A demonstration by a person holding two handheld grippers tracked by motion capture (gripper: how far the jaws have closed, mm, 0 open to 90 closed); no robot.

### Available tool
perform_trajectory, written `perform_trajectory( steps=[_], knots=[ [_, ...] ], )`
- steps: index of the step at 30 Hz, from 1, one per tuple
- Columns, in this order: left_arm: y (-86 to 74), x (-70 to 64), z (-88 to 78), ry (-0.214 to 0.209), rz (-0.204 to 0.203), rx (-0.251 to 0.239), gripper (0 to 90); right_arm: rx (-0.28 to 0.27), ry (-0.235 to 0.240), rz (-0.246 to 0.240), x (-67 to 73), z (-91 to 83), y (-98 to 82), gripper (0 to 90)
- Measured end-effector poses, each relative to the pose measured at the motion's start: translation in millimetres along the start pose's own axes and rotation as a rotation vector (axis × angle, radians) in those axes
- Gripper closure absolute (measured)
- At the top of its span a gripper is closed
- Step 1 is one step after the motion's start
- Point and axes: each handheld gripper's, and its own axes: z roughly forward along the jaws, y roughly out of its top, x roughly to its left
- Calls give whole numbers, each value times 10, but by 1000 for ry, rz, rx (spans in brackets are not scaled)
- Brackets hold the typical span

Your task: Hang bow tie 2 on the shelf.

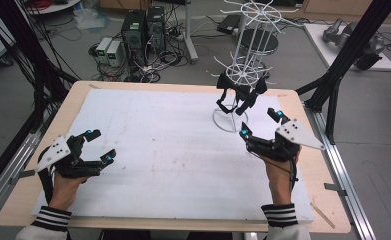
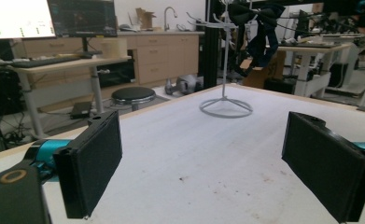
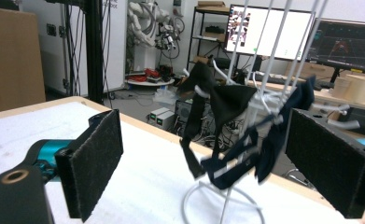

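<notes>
Claws, two, left [image 1: 97, 146] and right [image 1: 261, 122], both wide open, empty; one wire rack [image 1: 243, 65] holding dark straps [image 1: 240, 95].

Overhead looks down; both claw views share the rack [image 1: 243, 75]

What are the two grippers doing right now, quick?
Left gripper: open, holding nothing.
Right gripper: open, holding nothing, near the rack.
</notes>
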Motion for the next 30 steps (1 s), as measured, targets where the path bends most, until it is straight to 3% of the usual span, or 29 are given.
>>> perform_trajectory(
  steps=[6, 12, 14, 16, 22, 30],
  knots=[
    [-130, -42, -37, 34, 11, 7, 125, -17, -32, 24, 40, -168, -371, 112],
    [-212, -70, -65, 47, 34, 6, 125, -48, -50, 8, 69, -276, -664, 112],
    [-238, -76, -74, 56, 34, -3, 125, -12, -51, 3, 81, -289, -707, 109],
    [-279, -82, -86, 72, 34, -13, 125, -53, -50, -3, 117, -313, -801, 110],
    [-406, -100, -93, 83, 26, 1, 125, -2, -40, 7, 148, -318, -1026, 109],
    [-441, -96, -112, 95, 36, 6, 125, -11, -49, 20, 138, -288, -1184, 110]
  ],
)
